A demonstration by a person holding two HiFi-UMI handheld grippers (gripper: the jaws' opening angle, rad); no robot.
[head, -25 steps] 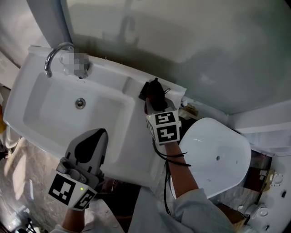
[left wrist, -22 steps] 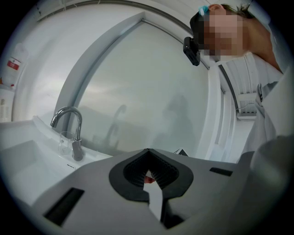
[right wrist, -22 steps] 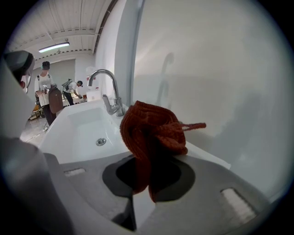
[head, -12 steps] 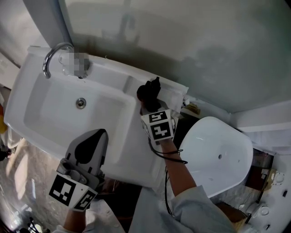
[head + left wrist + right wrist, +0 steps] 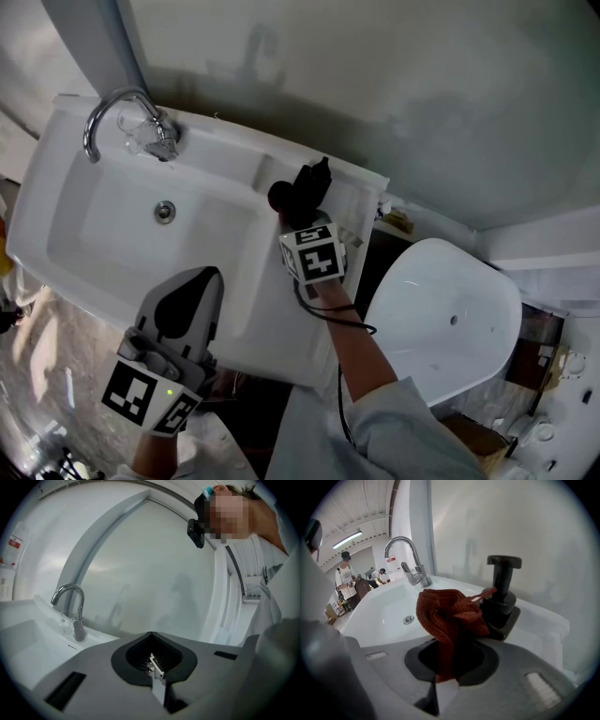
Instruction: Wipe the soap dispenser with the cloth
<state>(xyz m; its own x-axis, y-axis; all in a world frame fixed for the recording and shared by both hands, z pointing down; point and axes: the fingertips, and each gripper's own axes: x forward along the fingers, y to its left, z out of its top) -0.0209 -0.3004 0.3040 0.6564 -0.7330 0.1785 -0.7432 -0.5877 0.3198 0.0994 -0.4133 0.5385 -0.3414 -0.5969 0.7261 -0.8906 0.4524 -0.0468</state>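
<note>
The wipe looks under way: the right gripper (image 5: 449, 665) pinches the rust-red cloth (image 5: 447, 616), which is bunched against the black soap dispenser (image 5: 502, 599) at its two o'clock, on the sink (image 5: 66, 178) ledge. The next move is probably to rub around the pump. The left gripper (image 5: 154, 665) is closed on nothing, at seven o'clock.

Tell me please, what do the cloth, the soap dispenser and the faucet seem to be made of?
Cloth: a rust-red knitted or woven textile, judging by its ribbed texture and soft folds.
Soap dispenser: black, probably plastic, with a dull sheen; coated metal is also possible.
Faucet: polished, chrome-look metal, judging by its bright mirror-like reflections.
</note>
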